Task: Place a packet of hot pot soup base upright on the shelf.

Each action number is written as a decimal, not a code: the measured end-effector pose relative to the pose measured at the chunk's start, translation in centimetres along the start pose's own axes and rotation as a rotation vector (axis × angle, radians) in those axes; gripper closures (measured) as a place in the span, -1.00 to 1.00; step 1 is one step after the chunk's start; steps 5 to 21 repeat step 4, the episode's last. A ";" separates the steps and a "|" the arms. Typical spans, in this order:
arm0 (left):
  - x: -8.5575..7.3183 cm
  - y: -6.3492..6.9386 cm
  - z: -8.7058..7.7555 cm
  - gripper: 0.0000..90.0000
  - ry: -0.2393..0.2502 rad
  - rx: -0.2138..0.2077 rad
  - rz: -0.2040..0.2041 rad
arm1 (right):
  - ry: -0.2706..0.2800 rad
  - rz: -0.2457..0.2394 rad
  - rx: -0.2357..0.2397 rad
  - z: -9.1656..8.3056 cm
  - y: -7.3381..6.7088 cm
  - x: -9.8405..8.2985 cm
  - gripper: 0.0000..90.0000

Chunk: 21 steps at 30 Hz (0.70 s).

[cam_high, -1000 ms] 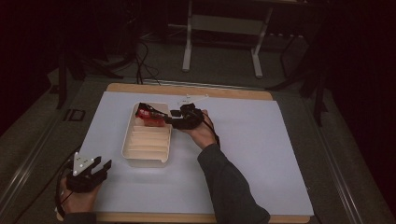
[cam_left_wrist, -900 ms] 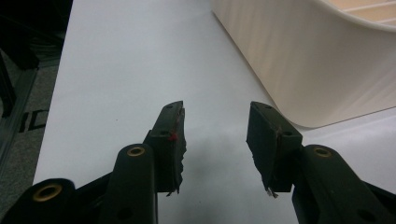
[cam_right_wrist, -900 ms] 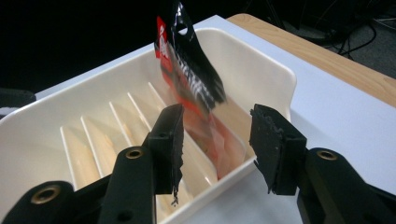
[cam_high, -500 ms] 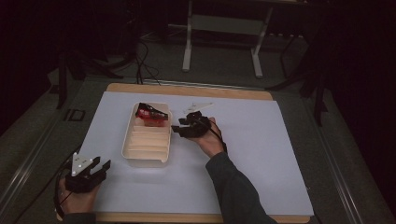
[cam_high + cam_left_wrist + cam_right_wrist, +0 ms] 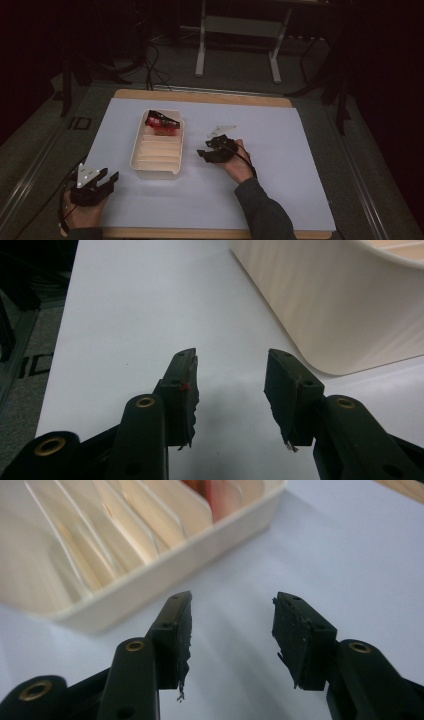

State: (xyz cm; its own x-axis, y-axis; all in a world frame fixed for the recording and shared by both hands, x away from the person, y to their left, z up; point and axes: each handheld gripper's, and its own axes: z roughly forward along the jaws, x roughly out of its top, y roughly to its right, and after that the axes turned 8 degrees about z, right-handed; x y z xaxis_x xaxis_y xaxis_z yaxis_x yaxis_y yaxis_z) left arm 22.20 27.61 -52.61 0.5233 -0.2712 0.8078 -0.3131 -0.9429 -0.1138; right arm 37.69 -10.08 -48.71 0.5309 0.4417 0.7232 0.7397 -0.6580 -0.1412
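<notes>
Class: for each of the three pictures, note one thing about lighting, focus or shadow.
High view: dim, surroundings nearly black, the white sheet brightest. Right gripper view: the jaws sharp, the slotted tray soft and blurred. Left gripper view: the tray wall evenly lit, a faint shadow beneath the jaws.

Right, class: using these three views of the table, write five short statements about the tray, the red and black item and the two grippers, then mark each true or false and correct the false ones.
1. The red and black item lies at the far end of the slotted tray. True.
2. The right gripper grips the red and black item. False: its jaws are open and empty, beside the tray.
3. The left gripper is open and holds nothing. True.
4. The tray stands on bare wood. False: it stands on the white sheet.
5. Both grippers are inside the tray. False: both are outside it.
</notes>
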 end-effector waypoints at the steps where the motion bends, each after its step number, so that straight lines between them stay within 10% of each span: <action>1: 0.0 0.0 0.0 0.24 -0.002 -0.001 0.000 | -0.004 -0.002 -0.004 -0.3 0.1 -0.5 0.10; 21: -0.1 0.0 0.2 0.23 -0.009 -0.007 0.001 | -0.004 0.006 -0.025 -1.3 0.4 -1.7 0.07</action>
